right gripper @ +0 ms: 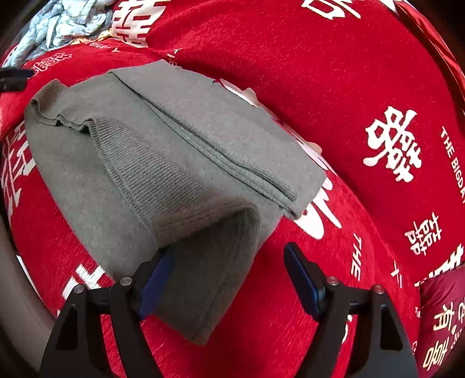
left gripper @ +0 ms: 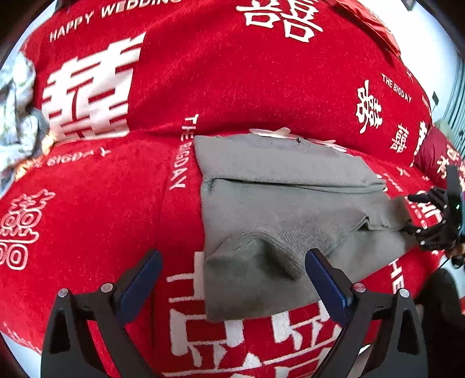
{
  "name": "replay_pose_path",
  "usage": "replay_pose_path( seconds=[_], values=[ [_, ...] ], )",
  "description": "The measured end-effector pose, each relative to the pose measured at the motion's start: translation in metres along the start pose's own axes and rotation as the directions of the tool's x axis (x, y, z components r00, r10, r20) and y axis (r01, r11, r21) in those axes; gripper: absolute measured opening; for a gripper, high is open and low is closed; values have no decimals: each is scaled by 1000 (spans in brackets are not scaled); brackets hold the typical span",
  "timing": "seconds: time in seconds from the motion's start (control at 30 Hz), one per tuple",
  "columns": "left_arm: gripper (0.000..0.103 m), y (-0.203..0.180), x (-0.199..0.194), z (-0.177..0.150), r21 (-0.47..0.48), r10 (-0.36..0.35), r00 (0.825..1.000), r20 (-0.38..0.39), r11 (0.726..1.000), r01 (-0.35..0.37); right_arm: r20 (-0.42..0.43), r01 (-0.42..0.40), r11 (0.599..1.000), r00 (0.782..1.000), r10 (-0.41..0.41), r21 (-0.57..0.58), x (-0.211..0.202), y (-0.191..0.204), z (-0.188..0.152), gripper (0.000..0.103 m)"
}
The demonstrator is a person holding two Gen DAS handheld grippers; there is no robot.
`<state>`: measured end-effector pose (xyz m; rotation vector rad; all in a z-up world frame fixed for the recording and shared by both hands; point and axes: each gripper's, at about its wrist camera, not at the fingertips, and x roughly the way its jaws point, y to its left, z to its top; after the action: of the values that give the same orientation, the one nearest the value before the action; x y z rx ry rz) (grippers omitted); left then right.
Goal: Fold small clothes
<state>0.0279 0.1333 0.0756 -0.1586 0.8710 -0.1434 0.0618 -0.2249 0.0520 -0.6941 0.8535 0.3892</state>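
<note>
A: Where is the garment?

B: The grey knit garment [left gripper: 279, 209] lies folded on the seat of a sofa draped in a red cover [left gripper: 232, 81] printed with white characters and the words "HAPPY WEDDING" and "THE BIGDAY". Its far edge runs close to where the seat meets the backrest, and its near edge lies close to the front edge of the seat.

A: How does the fold look?

B: Layers are stacked, with a seam line across the top layer. A ribbed band crosses the upper surface, and in the left wrist view a ribbed corner puckers up near the front.

A: The left gripper [left gripper: 232, 279]?

B: Its jaws stand wide apart and hold nothing. They hover over the garment's near corner, with the blue pads clear of the cloth on both sides.

A: And the right gripper [right gripper: 229, 276]?

B: Released as well. A folded end of the garment [right gripper: 162, 162] lies between the jaws, against the left pad or just beside it, I cannot tell which; the right pad stands apart from it over the red cover [right gripper: 334, 87].

A: Anything else?

B: A crumpled pale blue patterned cloth [right gripper: 61, 26] lies at the sofa's far left end.
</note>
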Motion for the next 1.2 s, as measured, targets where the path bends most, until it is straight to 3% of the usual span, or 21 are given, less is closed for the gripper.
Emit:
replay_pose_path(
  seconds=[0.1, 0.13, 0.23, 0.4, 0.5, 0.63, 0.7, 0.73, 0.77, 0.83, 0.9, 1.03, 1.2],
  values=[
    [98, -7, 11, 1, 115, 14, 1000, -14, 993, -12, -7, -13, 1000, 1000, 13, 6, 5, -4, 4, 81],
    [98, -12, 19, -1, 214, 36, 999, -26, 976, -29, -8, -22, 1000, 1000, 22, 9, 6, -5, 6, 81],
    [98, -10, 27, -4, 331, 42, 997, -57, 943, -21, -12, -62, 998, 998, 62, 27, 8, -10, 8, 79],
    [98, 3, 22, -3, 406, -8, 995, -100, 913, 48, 9, -101, 995, 995, 100, 27, -1, -23, -5, 79],
    [98, -3, 41, 3, 420, 14, 991, -132, 907, 44, -4, -101, 994, 995, 101, 47, 7, -30, -9, 79],
    [97, -29, 75, 7, 451, -8, 982, -188, 888, 94, 14, -138, 984, 990, 137, 109, 22, -34, 4, 66],
    [85, -36, 81, 12, 435, -37, 979, -200, 892, 123, 47, -171, 977, 985, 166, 125, 26, -33, 15, 62],
    [71, -37, 84, 15, 416, -68, 975, -214, 896, 153, 58, -186, 976, 982, 181, 113, 27, -29, 21, 59],
    [52, -36, 85, 18, 387, -110, 967, -232, 901, 195, 58, -198, 975, 979, 193, 96, 30, -26, 24, 50],
    [35, -31, 88, 21, 322, -170, 949, -265, 912, 254, 49, -257, 964, 966, 254, 63, 35, -17, 30, 30],
    [22, -25, 86, 21, 292, -192, 947, -257, 919, 265, 55, -296, 953, 954, 293, 58, 36, -14, 33, 12],
    [14, -15, 77, 21, 234, -235, 941, -242, 927, 292, 87, -349, 931, 936, 341, 110, 36, -20, 33, 7],
    [14, -15, 73, 29, 186, -250, 945, -212, 939, 290, 103, -376, 915, 926, 364, 147, 35, -21, 31, 6]
  ],
)
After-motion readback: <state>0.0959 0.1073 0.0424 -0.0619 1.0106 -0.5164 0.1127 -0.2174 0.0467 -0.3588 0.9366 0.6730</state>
